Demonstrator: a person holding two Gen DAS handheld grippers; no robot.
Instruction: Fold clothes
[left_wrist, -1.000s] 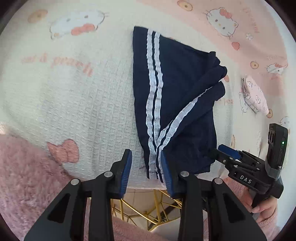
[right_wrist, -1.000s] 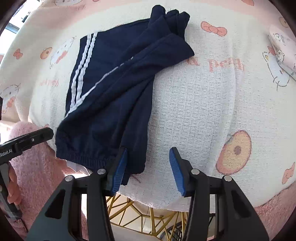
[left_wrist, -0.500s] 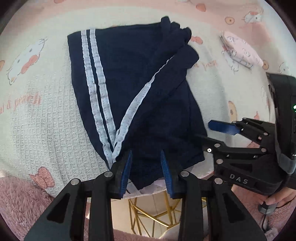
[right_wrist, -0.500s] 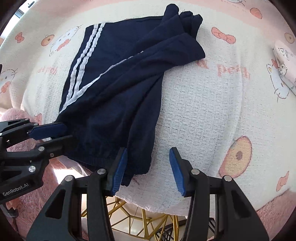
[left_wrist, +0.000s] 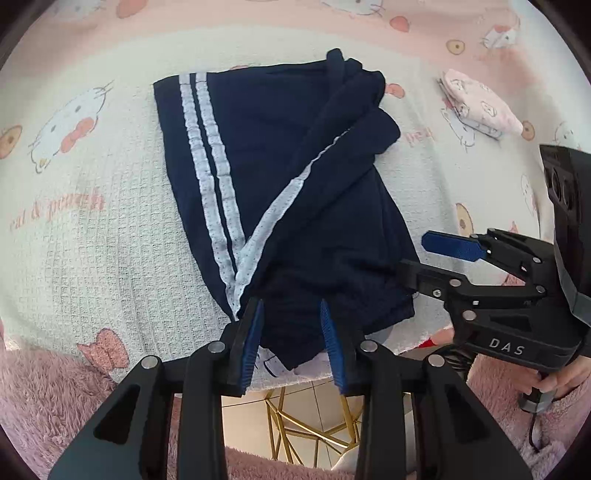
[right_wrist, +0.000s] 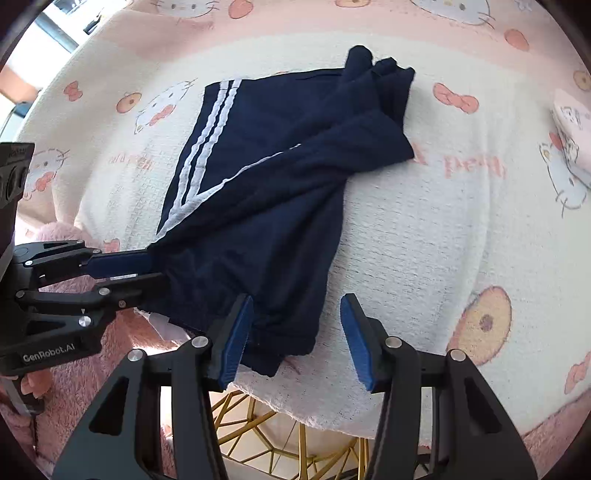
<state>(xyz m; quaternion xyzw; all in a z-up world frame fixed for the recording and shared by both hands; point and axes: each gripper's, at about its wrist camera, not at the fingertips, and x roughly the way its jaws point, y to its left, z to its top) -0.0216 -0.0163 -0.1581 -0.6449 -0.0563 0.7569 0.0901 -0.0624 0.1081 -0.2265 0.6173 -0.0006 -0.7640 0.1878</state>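
A pair of navy shorts (left_wrist: 295, 192) with white side stripes lies half folded and rumpled on a desk covered by a cream and pink cartoon-cat blanket (left_wrist: 110, 236). The waistband end hangs toward the near edge of the desk, and the leg ends are bunched at the far side.

The left gripper (left_wrist: 291, 339) points steeply down at the near edge, its jaws spread a little, with the waistband corner and a white label lying between the blue pads. The pads do not visibly press the cloth. In the right wrist view the same gripper (right_wrist: 147, 271) comes in from the left, its tips at the left corner of the waistband.

The right gripper (right_wrist: 295, 332) hovers over the other waistband corner, jaws spread wider; its left pad sits just beside the fabric edge while the right pad stands over bare blanket. Nothing is pinched.

A small folded pink garment (left_wrist: 480, 105) rests well apart from the shorts, toward the far right of the blanket. A fluffy pink sleeve (left_wrist: 48, 398) fills the lower corners, and gold desk legs (left_wrist: 306, 421) show over a tiled floor below the edge.
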